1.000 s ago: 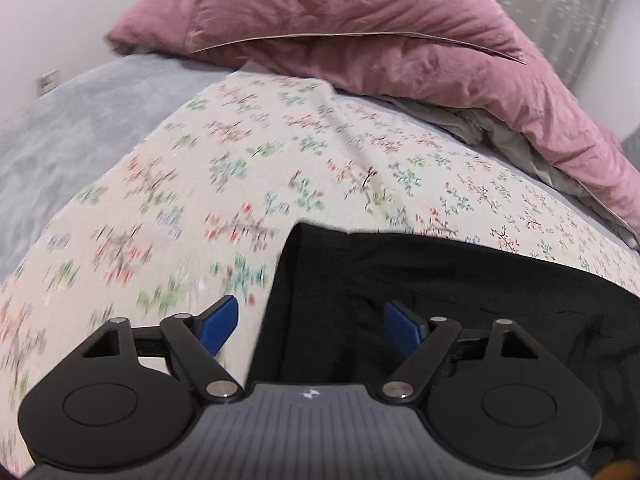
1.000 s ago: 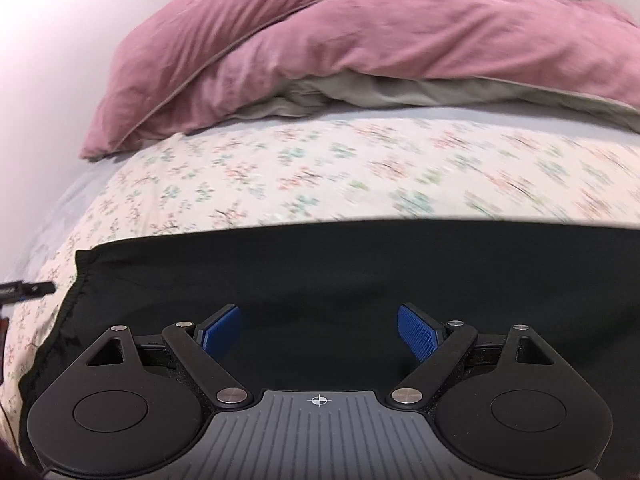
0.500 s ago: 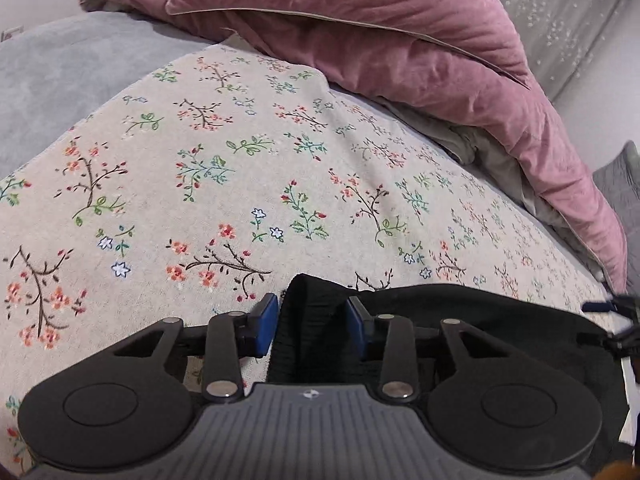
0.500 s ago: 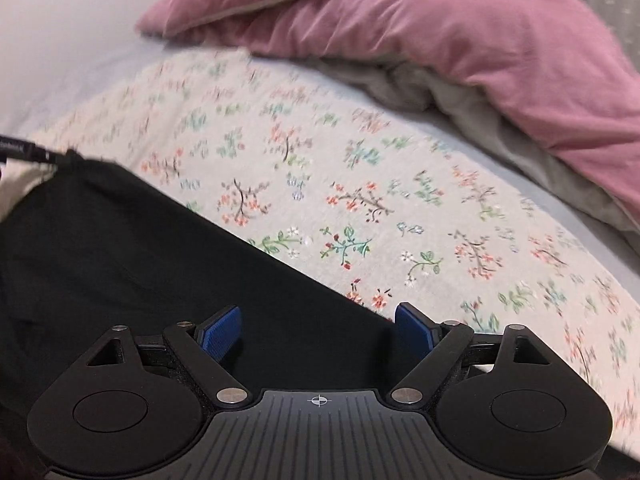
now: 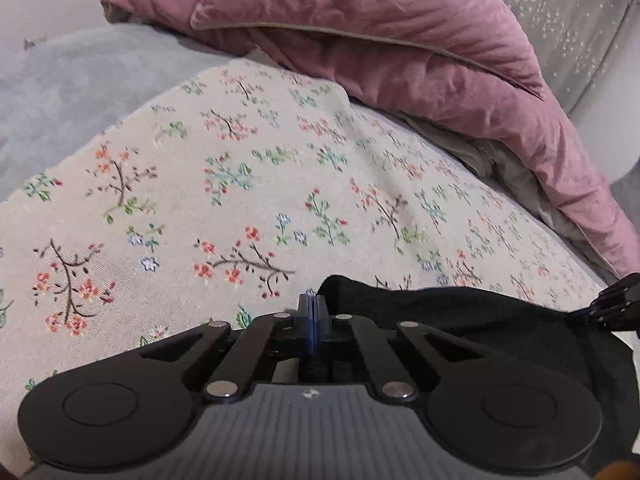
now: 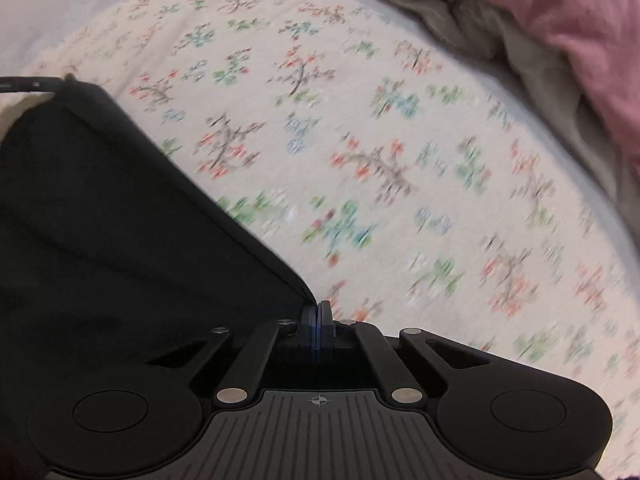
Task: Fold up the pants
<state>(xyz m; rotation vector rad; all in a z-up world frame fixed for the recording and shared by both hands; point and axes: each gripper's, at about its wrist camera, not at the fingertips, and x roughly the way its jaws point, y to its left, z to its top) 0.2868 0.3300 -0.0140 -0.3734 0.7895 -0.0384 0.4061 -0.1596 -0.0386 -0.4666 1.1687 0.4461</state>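
Black pants [image 5: 480, 320] lie on a floral bed cover [image 5: 240, 184]. My left gripper [image 5: 311, 306] is shut on the pants' left corner, which bunches up just right of the blue pads. In the right wrist view the pants [image 6: 100, 220] fill the left side, and my right gripper [image 6: 317, 312] is shut on their right corner. The edge between both corners runs straight and taut. The right gripper's tip also shows in the left wrist view [image 5: 618, 300], and the left gripper's tip shows in the right wrist view [image 6: 28, 84].
A pink duvet [image 5: 400, 40] with a grey underside is heaped along the far side of the bed; it also shows in the right wrist view [image 6: 580, 20]. A grey blanket [image 5: 60, 92] lies at the far left. A pale curtain [image 5: 580, 20] hangs at the back right.
Both grippers went from open to shut, each closing on a corner of the pants. The right wrist view is blurred, so that hand is moving.
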